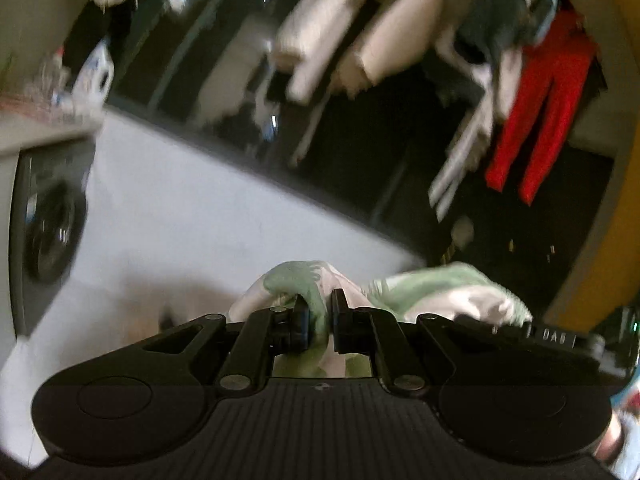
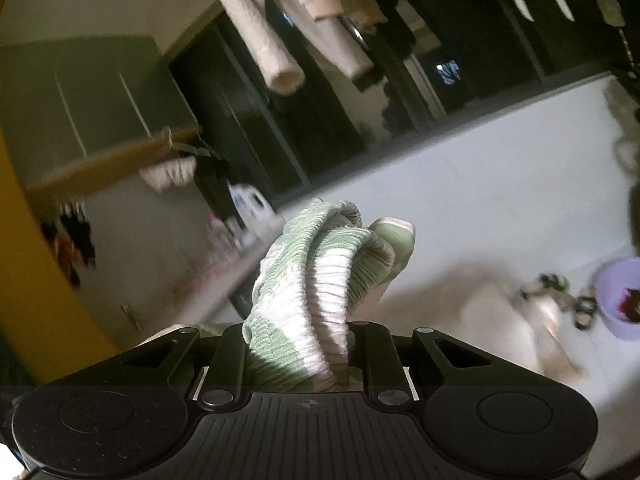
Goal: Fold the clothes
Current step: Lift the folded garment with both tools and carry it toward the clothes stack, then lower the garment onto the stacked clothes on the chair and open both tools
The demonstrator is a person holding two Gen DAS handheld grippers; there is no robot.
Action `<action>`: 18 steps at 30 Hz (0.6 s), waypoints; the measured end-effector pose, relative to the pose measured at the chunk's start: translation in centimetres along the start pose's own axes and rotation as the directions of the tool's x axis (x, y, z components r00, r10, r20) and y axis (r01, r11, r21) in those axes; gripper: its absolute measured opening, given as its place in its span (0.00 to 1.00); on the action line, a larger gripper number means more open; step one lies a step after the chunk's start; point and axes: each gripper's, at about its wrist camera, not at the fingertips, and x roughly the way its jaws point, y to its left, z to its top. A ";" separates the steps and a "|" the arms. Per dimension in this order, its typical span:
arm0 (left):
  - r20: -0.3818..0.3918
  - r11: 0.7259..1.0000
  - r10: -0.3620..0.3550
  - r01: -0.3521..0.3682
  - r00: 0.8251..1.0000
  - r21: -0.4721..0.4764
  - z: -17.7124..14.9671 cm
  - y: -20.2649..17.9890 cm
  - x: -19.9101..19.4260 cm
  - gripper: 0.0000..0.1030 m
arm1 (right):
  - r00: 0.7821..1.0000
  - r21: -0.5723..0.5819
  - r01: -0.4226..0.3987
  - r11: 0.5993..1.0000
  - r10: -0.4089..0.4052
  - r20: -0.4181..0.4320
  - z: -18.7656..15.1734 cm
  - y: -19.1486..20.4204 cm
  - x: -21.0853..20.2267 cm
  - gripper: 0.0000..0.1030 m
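A green and white ribbed garment (image 1: 308, 280) is held up in the air between both grippers. My left gripper (image 1: 320, 312) is shut on a bunched edge of it; cloth runs rightward to the other gripper's body (image 1: 560, 336). In the right wrist view the same garment (image 2: 320, 280) bulges up in thick folds over my right gripper (image 2: 312, 344), which is shut on it; its fingertips are hidden by the cloth.
Clothes hang overhead: cream garments (image 1: 332, 28) and a red one (image 1: 544, 104). A washing machine (image 1: 52, 232) stands at left, dark glass doors (image 2: 320, 120) behind. A purple basin (image 2: 620, 296) and sandals (image 2: 560, 292) sit on the pale floor.
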 end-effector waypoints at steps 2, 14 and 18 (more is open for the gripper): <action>0.062 1.000 -0.013 0.013 0.998 -0.003 3.3 0.3 1.7 0.10 | 0.998 -0.015 -0.043 0.999 0.043 0.047 3.5 -0.1 3.3 0.16; -0.507 0.956 0.123 -0.238 0.853 -0.168 -6.3 10.2 23.4 0.10 | 0.902 0.068 0.290 0.955 -0.249 -0.352 2.6 -18.2 22.4 0.17; -0.521 0.957 0.144 -0.252 0.841 -0.142 -9.6 10.7 23.9 0.10 | 0.876 0.022 0.308 0.951 -0.275 -0.396 -1.2 -20.3 23.7 0.17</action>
